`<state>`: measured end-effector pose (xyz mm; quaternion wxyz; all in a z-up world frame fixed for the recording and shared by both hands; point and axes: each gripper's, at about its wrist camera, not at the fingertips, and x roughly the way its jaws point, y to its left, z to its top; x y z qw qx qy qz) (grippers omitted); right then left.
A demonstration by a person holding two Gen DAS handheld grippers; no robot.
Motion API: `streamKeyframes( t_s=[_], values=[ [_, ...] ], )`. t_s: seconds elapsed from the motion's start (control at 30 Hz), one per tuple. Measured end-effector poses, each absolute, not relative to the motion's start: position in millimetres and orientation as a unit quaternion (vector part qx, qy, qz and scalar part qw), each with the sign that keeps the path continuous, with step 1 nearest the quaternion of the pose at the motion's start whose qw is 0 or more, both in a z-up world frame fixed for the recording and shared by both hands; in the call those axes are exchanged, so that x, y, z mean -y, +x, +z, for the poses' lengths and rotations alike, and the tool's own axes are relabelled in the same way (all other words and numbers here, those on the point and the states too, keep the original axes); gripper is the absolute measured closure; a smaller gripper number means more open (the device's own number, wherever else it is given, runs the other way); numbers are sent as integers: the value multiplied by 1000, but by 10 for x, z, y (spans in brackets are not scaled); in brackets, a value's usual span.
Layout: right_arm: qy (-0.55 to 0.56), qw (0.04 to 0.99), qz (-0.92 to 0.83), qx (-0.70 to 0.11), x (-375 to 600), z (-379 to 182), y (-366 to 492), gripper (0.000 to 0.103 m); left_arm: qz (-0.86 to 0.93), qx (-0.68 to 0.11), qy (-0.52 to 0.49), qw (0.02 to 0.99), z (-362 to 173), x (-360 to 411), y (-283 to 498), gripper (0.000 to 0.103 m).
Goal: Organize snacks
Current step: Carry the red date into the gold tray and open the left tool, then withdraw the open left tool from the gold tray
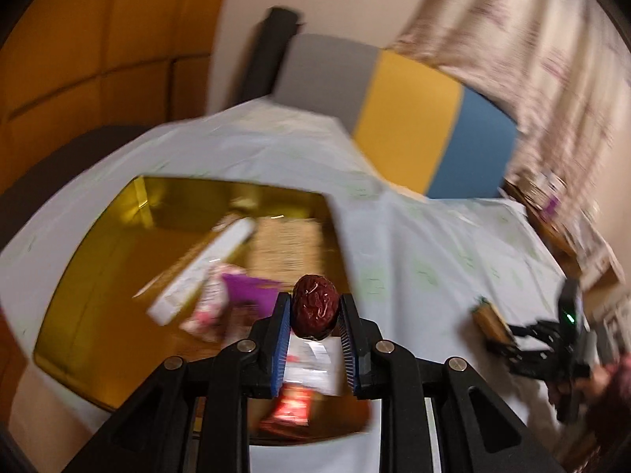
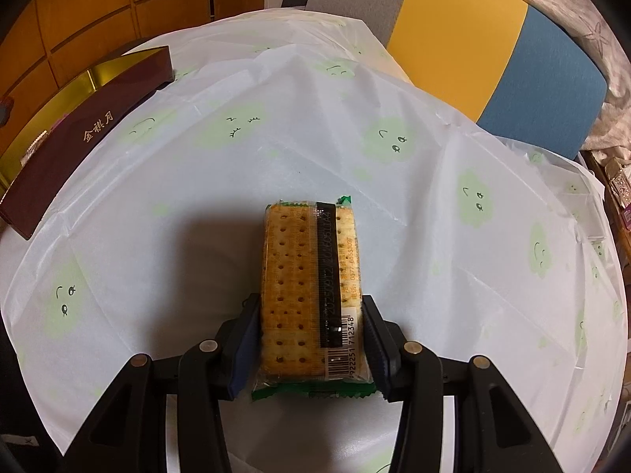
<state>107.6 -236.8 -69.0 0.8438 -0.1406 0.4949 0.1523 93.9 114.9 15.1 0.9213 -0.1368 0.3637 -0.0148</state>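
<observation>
My left gripper (image 1: 314, 305) is shut on a wrinkled dark red date (image 1: 314, 306), held in the air over the gold-lined box (image 1: 98, 268). Several snack packets lie in that box, among them a white bar (image 1: 201, 272) and a purple packet (image 1: 248, 291); the picture is blurred. My right gripper (image 2: 311, 315) is shut on a clear-wrapped cracker pack (image 2: 303, 276) with a green edge, held above the white tablecloth (image 2: 276, 149). From the left wrist view the right gripper (image 1: 508, 335) shows at the right with the cracker pack (image 1: 491, 321).
The box's dark brown outer wall (image 2: 79, 134) with gold letters stands at the table's left. Behind the table are a grey, yellow and blue chair back (image 2: 465, 39) and wooden panels (image 2: 98, 12). Clutter (image 2: 619, 193) lies at the right edge. A person's hand (image 1: 603, 382) holds the right gripper.
</observation>
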Motion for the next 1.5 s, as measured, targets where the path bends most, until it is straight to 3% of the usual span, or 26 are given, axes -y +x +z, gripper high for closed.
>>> streamKeyframes(
  t_s=[0.23, 0.6, 0.73, 1.5],
  values=[
    [-141, 845, 150, -494, 2362, -694, 1072, 54, 46, -397, -170, 901, -128, -1702, 1114, 79],
    [-137, 845, 150, -494, 2366, -694, 1072, 54, 66, -428, -156, 888, -408, -1879, 1293, 79],
    [-136, 846, 149, -494, 2362, -697, 1070, 54, 78, -437, -138, 885, -482, -1842, 1318, 70],
    [-134, 847, 146, -494, 2361, -700, 1074, 54, 71, -385, -72, 917, -126, -1275, 932, 70]
  ],
)
